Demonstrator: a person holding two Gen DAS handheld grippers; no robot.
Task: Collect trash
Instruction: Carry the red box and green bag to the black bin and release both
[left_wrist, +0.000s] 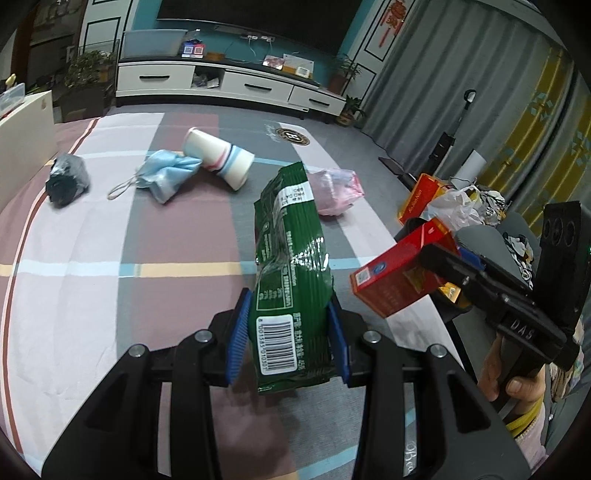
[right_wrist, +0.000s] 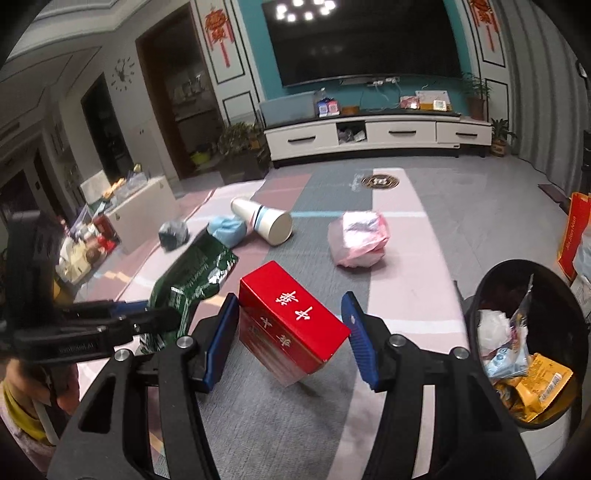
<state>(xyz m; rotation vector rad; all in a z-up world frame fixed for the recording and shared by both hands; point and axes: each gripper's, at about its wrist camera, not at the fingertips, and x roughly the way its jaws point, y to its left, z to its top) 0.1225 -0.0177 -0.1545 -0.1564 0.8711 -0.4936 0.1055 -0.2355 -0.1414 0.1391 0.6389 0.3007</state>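
- green snack bag (left_wrist: 291, 280) clamped btwn pads of left gripper (left_wrist: 290, 334), lifted off the mat, its top end pointing to 12 o'clock in left wrist view.
- red box (right_wrist: 291, 321) sits btwn jaws of right gripper (right_wrist: 291, 339), tilted and off the mat; left pad touches it, right pad looks a bit apart at the tip, so prob. grasped, not sure how firmly.
- bin (right_wrist: 495, 280) at 3–4 o'clock of right view, already holding wrappers and paper — some trash collected, judging by that.
- still on mat (left_wrist: 184, 288) toward 11–12 o'clock: paper cups (left_wrist: 218, 157), blue mask (left_wrist: 168, 173), dark crumpled bag (left_wrist: 66, 179), pink bag (left_wrist: 338, 190).
- so roughly mid-task: two items in hand not dropped yet, four left.
- right view alone shows bin's inside; left view shows bag's barcode and the person's hand (left_wrist: 513, 380) on the right gripper's handle.
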